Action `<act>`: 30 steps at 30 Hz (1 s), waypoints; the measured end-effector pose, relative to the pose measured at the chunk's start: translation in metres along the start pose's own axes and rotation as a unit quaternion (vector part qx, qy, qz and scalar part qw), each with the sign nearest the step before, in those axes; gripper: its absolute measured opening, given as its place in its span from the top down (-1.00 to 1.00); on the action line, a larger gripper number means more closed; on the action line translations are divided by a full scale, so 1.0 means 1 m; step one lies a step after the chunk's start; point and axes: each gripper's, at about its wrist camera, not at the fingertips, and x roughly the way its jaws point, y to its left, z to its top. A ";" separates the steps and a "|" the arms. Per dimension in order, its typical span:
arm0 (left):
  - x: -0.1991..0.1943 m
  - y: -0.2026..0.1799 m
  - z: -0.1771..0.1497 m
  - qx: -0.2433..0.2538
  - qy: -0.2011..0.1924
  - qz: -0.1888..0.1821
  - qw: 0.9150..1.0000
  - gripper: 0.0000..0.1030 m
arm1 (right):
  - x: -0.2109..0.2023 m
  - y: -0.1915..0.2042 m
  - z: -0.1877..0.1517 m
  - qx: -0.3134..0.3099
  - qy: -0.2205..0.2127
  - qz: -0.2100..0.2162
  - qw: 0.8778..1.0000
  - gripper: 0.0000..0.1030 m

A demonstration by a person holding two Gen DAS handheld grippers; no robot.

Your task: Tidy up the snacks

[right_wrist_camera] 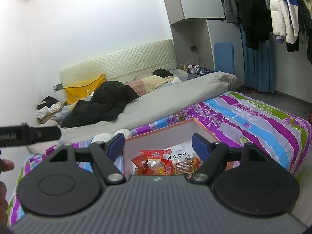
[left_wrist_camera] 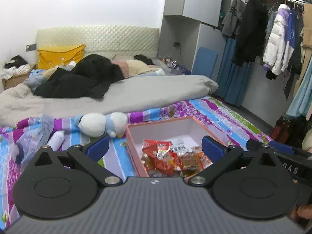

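The bed (left_wrist_camera: 136,97) fills the middle of both views, covered at the near end by a purple, blue and green floral sheet (right_wrist_camera: 253,120) and farther back by a grey duvet (left_wrist_camera: 148,91). A black coat (left_wrist_camera: 81,80) lies heaped on the duvet at centre left, with a yellow pillow (left_wrist_camera: 58,55) against the quilted headboard (right_wrist_camera: 120,62) behind it. Hanging clothes (left_wrist_camera: 273,44) occupy the upper right of the frame.

An open pink-edged box (left_wrist_camera: 134,146) sits on the floral sheet at lower centre. The snack packets (left_wrist_camera: 171,156), red, orange and silver, lie piled inside it against its near wall; the right wrist view shows a white packet (right_wrist_camera: 179,153) with printed characters among them.

A white and blue plush toy (left_wrist_camera: 101,123) lies on the sheet just left of the box's far corner, and a white bottle (left_wrist_camera: 55,140) lies near it at lower left.

The left gripper (left_wrist_camera: 156,148) hangs above the box, jaws spread wide and holding nothing. The right gripper (right_wrist_camera: 158,146) sits likewise over the box, jaws spread and empty.
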 end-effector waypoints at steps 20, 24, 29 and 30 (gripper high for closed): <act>0.027 0.019 -0.050 -0.003 0.028 0.015 0.999 -0.99 | -0.001 0.001 -0.060 -0.016 0.028 -0.012 0.999 -0.51; 0.027 0.021 -0.048 -0.002 0.025 0.017 1.000 -0.99 | 0.000 0.001 -0.060 -0.014 0.032 -0.009 0.999 -0.51; 0.025 0.023 -0.048 -0.009 0.025 0.016 1.000 -0.99 | -0.001 0.003 -0.060 -0.015 0.029 -0.009 0.999 -0.51; 0.023 0.022 -0.048 -0.008 0.025 0.017 0.999 -0.99 | -0.001 0.003 -0.060 -0.015 0.029 -0.008 0.999 -0.51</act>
